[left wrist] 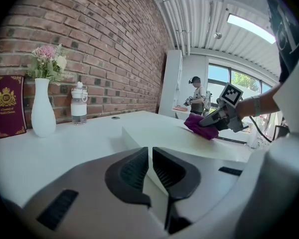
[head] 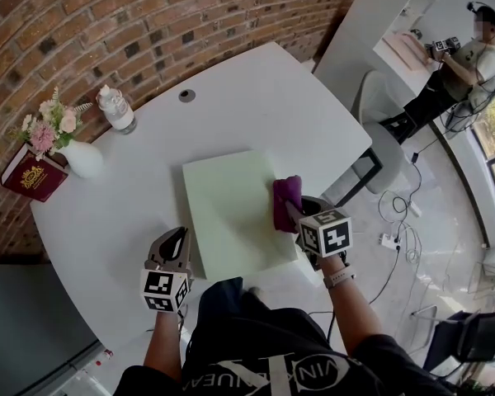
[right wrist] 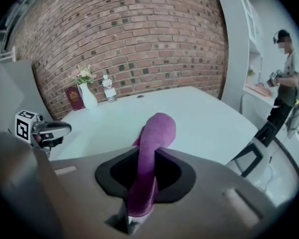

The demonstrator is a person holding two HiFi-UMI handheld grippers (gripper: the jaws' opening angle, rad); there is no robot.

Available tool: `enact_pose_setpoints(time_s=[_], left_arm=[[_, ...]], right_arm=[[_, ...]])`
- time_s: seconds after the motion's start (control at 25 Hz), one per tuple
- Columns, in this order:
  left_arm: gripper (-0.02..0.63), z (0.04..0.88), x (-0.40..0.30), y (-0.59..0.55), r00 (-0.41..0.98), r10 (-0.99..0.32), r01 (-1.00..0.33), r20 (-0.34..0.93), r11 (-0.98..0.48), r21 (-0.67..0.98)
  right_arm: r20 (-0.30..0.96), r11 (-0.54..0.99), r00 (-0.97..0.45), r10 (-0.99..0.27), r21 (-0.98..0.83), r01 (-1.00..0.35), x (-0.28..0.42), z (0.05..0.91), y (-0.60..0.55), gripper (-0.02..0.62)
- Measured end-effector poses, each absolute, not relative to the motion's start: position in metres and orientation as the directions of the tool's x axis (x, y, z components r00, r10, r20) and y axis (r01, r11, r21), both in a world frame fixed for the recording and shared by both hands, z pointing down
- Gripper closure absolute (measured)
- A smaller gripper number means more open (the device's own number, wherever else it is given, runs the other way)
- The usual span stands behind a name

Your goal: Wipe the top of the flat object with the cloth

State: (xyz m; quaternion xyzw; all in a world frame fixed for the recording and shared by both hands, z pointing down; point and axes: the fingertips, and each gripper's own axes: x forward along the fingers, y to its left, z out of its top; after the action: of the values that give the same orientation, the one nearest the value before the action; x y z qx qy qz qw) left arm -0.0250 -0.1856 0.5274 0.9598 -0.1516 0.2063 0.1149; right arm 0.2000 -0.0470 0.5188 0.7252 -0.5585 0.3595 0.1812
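The right gripper has its fingers clamped on a purple cloth, which sticks up from between them as a folded hump in the right gripper view. In the head view the cloth lies on the top of a pale green flat board, at the board's 3 o'clock edge, with the gripper reaching in from about 4 o'clock. The board sits flat on a white bench, roughly in its middle. The left gripper is at about 8 o'clock from the board, just beside its near left corner and over bare bench; its fingers are together with nothing between them, and whether they touch the bench cannot be told. At 10 o'clock from the board, near the brick wall, stands a white vase of pink flowers, with a maroon book leaning just beside it and a clear bottle at about 11 o'clock. A round cable hole shows in the bench near 12 o'clock. Well apart at 2 o'clock, a person stands at a counter.
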Motion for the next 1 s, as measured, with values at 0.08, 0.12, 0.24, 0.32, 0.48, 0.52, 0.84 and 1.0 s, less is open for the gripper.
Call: enact_pose_setpoints(time_s=[0.08, 0.12, 0.24, 0.32, 0.48, 0.52, 0.84, 1.0], left_arm=[[0.576, 0.528, -0.025, -0.183, 0.869, -0.241, -0.336, 0.433, -0.929, 0.156], [0.577, 0.528, -0.024, -0.181, 0.869, -0.241, -0.336, 0.432, -0.929, 0.156], [0.577, 0.527, -0.024, -0.178, 0.871, -0.244, -0.338, 0.426, -0.928, 0.158], [0.577, 0.525, -0.027, -0.176, 0.873, -0.25, -0.342, 0.419, -0.926, 0.16], [0.577, 0.521, -0.038, -0.174, 0.869, -0.282, -0.371, 0.406, -0.915, 0.158], [0.576, 0.52, -0.042, -0.173, 0.866, -0.293, -0.382, 0.405, -0.911, 0.156], [0.575, 0.506, -0.088, -0.17, 0.827, -0.406, -0.486, 0.389, -0.864, 0.131], [0.577, 0.502, -0.104, -0.17, 0.814, -0.44, -0.515, 0.379, -0.848, 0.122]], right_arm=[[0.689, -0.338, 0.196, -0.697, -0.075, -0.938, 0.207, 0.505, -0.044, 0.532], [0.667, -0.348, 0.221, -0.711, -0.061, -0.936, 0.209, 0.497, -0.044, 0.532], [0.606, -0.34, 0.205, -0.768, -0.115, -0.933, 0.195, 0.476, -0.051, 0.532], [0.572, -0.297, 0.125, -0.81, -0.218, -0.929, 0.172, 0.467, -0.062, 0.532], [0.515, -0.143, -0.095, -0.852, -0.403, -0.904, 0.108, 0.456, -0.087, 0.532], [0.509, -0.096, -0.153, -0.847, -0.429, -0.898, 0.089, 0.456, -0.093, 0.532], [0.554, 0.165, -0.479, -0.681, -0.522, -0.837, -0.035, 0.49, -0.117, 0.532], [0.593, 0.203, -0.526, -0.609, -0.524, -0.827, -0.057, 0.506, -0.115, 0.532]])
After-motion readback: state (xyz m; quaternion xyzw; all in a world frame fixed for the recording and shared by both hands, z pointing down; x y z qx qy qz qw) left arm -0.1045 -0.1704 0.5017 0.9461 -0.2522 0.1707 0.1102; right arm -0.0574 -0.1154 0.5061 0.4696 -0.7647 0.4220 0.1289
